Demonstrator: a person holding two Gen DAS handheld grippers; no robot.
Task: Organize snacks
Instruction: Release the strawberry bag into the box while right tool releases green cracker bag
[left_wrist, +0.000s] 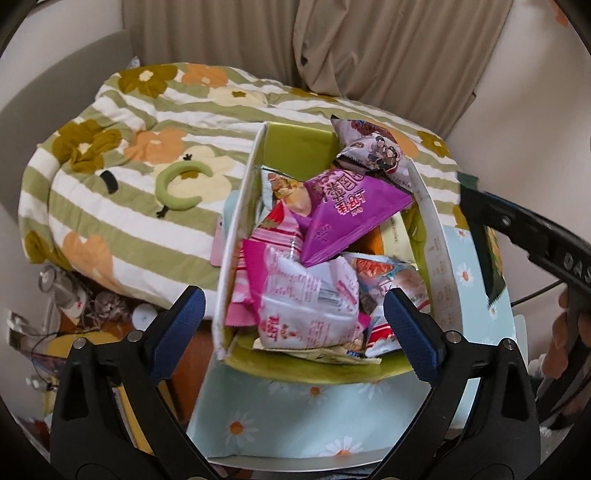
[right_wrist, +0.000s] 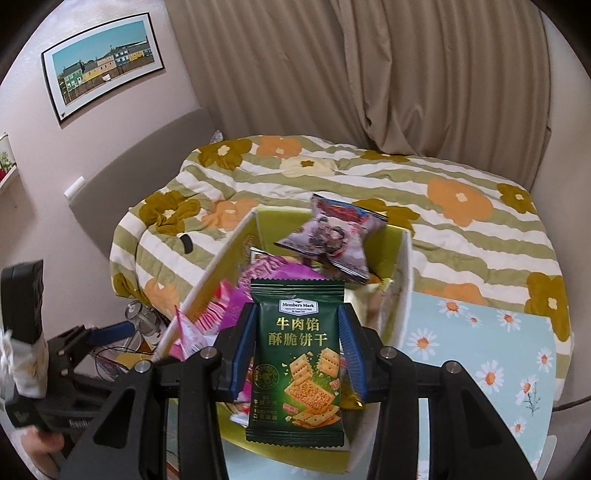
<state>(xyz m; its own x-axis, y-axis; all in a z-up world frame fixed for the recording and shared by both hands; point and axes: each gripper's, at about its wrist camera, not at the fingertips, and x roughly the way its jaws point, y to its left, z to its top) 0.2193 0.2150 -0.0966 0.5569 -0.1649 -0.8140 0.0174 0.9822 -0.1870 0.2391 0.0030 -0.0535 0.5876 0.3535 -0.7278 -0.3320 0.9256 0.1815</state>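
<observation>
Carrying green cracker packet (right_wrist: 297, 363) clamped in right tool (right_wrist: 297, 354) toward snack box (left_wrist: 439, 236), frame centre; left tool (left_wrist: 293, 325) wide, empty. Next likely: release over pile.

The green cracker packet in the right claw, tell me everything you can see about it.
The green cracker packet is a glossy dark-green pouch with crimped ends, Member's Mark logo, gold Chinese lettering and pictured square crackers. It looks sealed, held upright, front to the camera. The right claw is shut on its side edges, above the open snack box.
</observation>
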